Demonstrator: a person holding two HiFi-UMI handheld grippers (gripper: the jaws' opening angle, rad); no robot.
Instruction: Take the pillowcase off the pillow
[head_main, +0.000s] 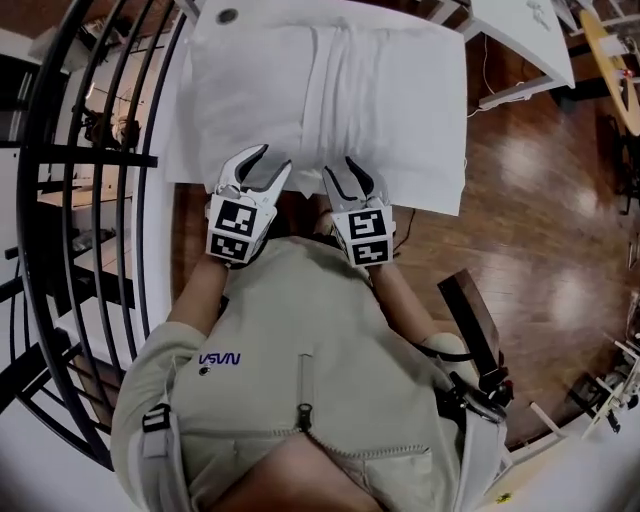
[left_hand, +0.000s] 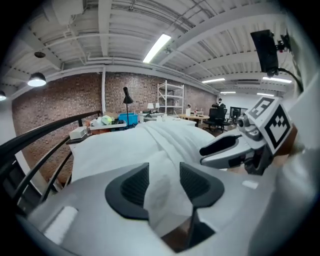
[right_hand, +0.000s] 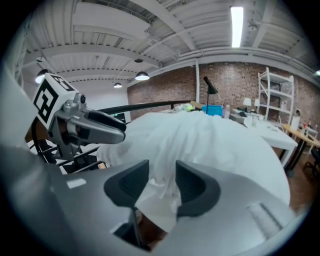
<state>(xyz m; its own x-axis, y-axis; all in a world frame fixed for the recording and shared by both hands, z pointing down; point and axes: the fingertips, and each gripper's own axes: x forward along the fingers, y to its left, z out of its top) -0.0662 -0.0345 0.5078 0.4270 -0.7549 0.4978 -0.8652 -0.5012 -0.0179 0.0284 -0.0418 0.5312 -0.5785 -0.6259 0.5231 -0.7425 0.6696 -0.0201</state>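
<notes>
The white pillowcase is on the pillow, which lies flat on the white desk, its near edge at the desk's front edge by the person. A bunched ridge of folds runs down its middle; the rest is smooth and puffy.

Both grippers sit side by side at that near edge. The left gripper has its jaws partly apart with a fold of the cloth standing between them; the right gripper is the same, and the pads seem not to press.

A black railing hems the left side closely. Open wooden floor lies to the right.
</notes>
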